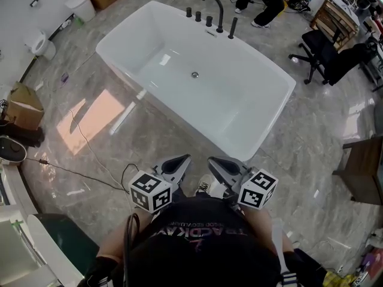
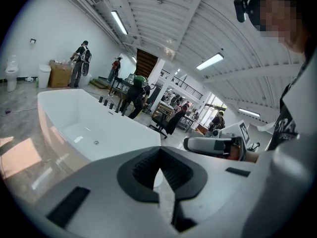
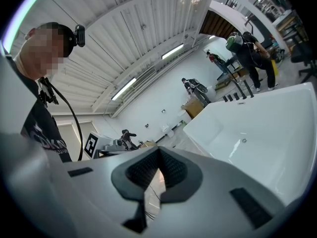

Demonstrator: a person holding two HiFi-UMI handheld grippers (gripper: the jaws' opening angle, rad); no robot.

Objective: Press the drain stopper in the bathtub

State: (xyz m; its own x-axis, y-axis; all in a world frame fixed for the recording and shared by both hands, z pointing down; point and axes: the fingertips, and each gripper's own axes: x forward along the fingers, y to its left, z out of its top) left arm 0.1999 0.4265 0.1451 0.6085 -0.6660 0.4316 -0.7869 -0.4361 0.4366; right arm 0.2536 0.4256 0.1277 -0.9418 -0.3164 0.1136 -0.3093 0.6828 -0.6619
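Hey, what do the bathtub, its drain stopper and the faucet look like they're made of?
Bathtub: glossy white, probably acrylic or enamel; bright highlights sit sharply on its smooth inner surface. Drain stopper: small round disc, looks like polished metal by its grey shine, but too small to be sure. Faucet: dark and matte, likely coated metal; no bright glints show on its curved spout.
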